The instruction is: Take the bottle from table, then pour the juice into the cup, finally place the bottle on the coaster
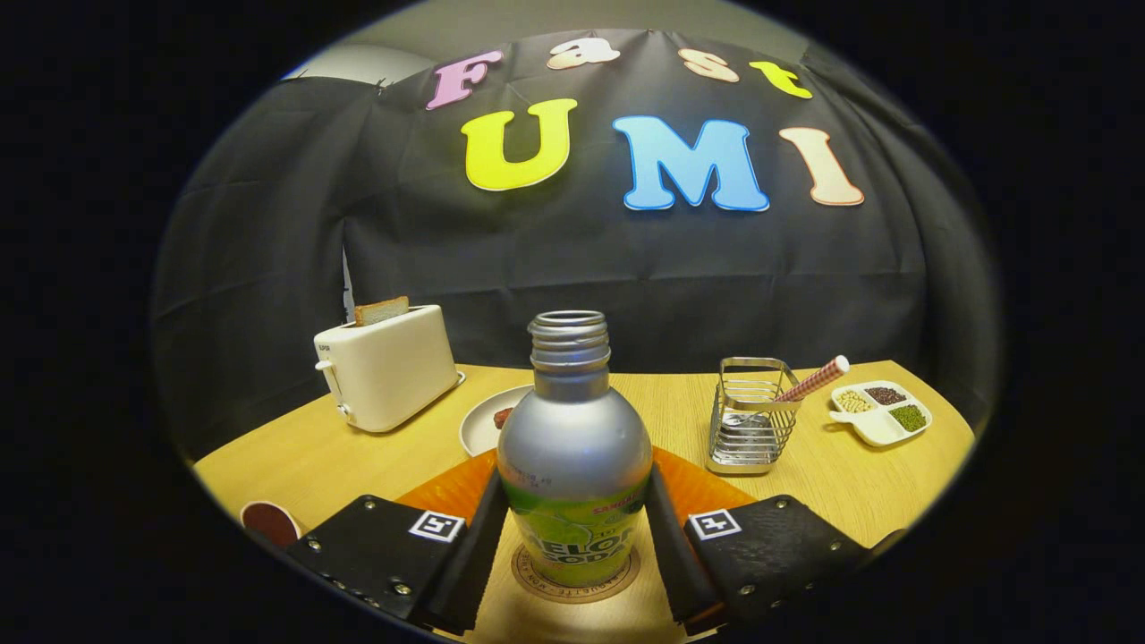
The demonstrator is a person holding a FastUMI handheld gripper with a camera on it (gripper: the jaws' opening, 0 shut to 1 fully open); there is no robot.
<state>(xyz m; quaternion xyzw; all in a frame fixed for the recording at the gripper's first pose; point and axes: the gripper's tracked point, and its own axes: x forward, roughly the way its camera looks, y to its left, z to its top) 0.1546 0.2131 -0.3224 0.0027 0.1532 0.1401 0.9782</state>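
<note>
My tongs (572, 537) are closed around the bottle (573, 465), one finger pressed against each side of its lower body. The bottle stands upright on the round coaster (572, 586), its cap off and its threaded neck open; I cannot see inside it. The coaster lies on the table (358, 452), with an orange mat (447, 492) just beyond it.

The cup (268, 521) sits near the table's front left edge, beside my left finger, and holds something dark reddish-brown. Behind the bottle is a white plate (487, 419) with a small dark piece of food on it, half hidden by the bottle. Toward the back left corner a white toaster (389, 365) has a slice of toast (381, 310) sticking up from its slot. To the right, a wire basket (750, 416) holds a red-and-white checked straw (814, 380) leaning out over its rim. Near the back right corner, a white divided dish (881, 413) carries pale, dark and green grains in separate sections.
</note>
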